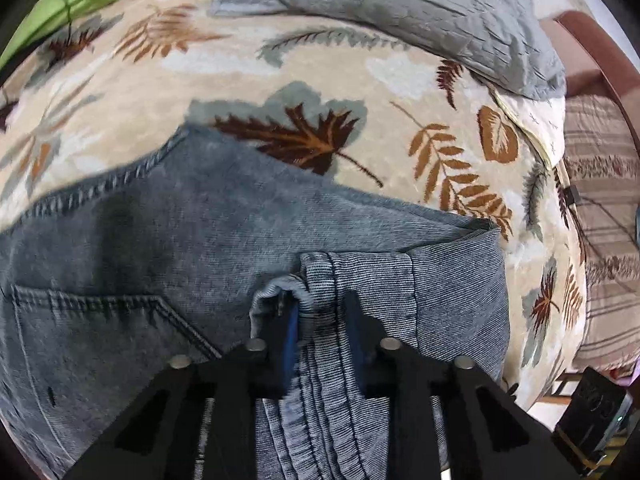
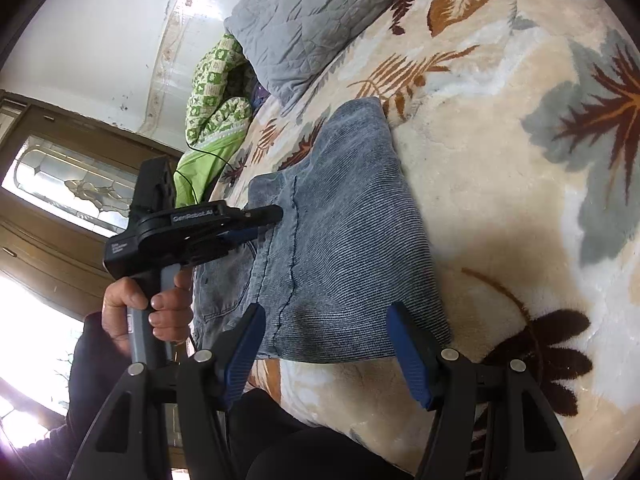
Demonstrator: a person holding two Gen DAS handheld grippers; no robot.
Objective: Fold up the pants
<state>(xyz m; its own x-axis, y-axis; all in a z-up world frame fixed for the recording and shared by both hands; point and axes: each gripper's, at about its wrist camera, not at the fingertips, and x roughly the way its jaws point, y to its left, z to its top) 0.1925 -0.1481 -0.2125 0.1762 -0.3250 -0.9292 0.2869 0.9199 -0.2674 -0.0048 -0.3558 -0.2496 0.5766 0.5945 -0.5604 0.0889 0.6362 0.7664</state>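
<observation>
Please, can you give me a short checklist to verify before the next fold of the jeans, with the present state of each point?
1. Left gripper pinches a fold of the jeans: ok, denim sits between its pads.
2. Right gripper free: ok, open, nothing between its jaws.
3. Jeans already folded over: ok, layers lie stacked.
4. Leaf-pattern blanket bare beside the jeans: ok.
5. Grey pillow apart from the jeans: ok.
6. Grip catches all layers: cannot tell.

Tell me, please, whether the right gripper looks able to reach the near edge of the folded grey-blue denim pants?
Probably yes: the right gripper hangs open just short of the folded grey-blue denim pants, with nothing between them.
</observation>
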